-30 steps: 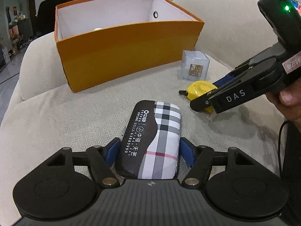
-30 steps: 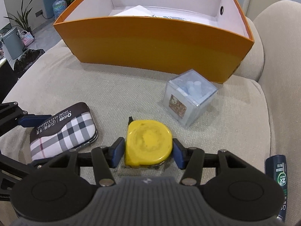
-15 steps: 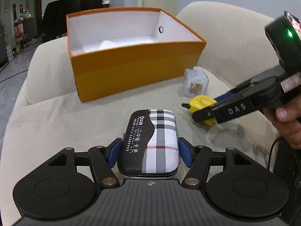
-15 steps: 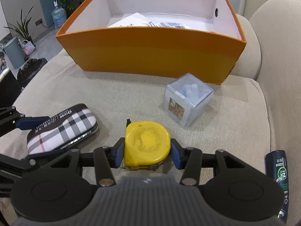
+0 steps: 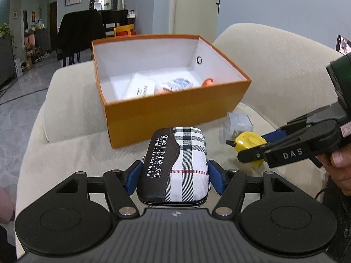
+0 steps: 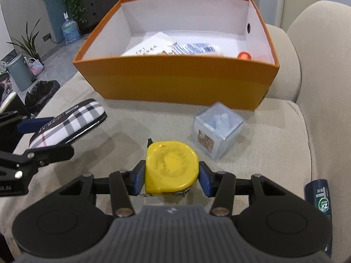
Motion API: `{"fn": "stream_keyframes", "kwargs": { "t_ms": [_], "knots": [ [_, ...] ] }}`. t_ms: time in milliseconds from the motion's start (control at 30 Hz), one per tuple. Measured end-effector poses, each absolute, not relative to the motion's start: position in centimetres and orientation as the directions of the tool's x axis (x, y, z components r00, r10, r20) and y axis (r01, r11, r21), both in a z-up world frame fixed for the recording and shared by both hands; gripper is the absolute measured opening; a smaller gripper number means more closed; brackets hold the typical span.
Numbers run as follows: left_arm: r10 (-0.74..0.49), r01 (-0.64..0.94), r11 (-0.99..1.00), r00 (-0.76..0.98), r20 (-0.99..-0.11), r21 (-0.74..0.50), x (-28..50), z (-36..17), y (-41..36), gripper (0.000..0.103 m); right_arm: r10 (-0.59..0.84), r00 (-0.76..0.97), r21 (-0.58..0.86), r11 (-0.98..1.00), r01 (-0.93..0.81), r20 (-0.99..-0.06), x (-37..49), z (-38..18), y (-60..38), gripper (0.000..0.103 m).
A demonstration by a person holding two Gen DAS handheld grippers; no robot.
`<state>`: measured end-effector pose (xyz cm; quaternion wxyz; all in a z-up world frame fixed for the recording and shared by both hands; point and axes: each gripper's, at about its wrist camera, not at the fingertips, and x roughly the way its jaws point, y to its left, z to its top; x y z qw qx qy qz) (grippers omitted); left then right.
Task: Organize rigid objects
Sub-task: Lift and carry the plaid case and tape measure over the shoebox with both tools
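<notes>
Now plaid case (image 5: 175, 164) clamped in left hand-held gripper (image 5: 174, 176)

Standing open-topped on the beige cushion (image 6: 274, 131): orange box (image 6: 175, 83), near wall blocking level entry. Lying inside at the middle and right: white packet (image 6: 151, 48), small orange thing (image 6: 244, 55). Sitting just before the box: clear cube (image 6: 217, 129). Leaving bare floor at left and rear.

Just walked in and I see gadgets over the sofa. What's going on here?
A person is tidying loose items into the orange box on the sofa. The left gripper is shut on a plaid case, and the right gripper is shut on a yellow tape measure. Both are held above the cushion. A clear cube and a dark bottle lie outside the box.
</notes>
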<state>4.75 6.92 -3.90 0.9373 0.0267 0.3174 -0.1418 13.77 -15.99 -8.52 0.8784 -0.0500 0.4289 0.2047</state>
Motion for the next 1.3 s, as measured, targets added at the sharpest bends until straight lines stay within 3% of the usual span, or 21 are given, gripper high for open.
{"fn": "stream_keyframes", "kwargs": {
  "t_ms": [700, 1300],
  "knots": [
    [-0.255, 0.340, 0.937, 0.820, -0.513, 0.079, 14.1, 2.8, 5.9, 0.074, 0.360, 0.674, 0.083, 0.910, -0.406, -0.645, 20.7, 0.3, -15.4, 0.050],
    [-0.204, 0.306, 0.947, 0.807, -0.554, 0.097, 20.9, 1.2, 6.6, 0.074, 0.335, 0.675, 0.086, 0.923, -0.374, -0.657, 28.8, -1.1, -12.9, 0.050]
  ]
}}
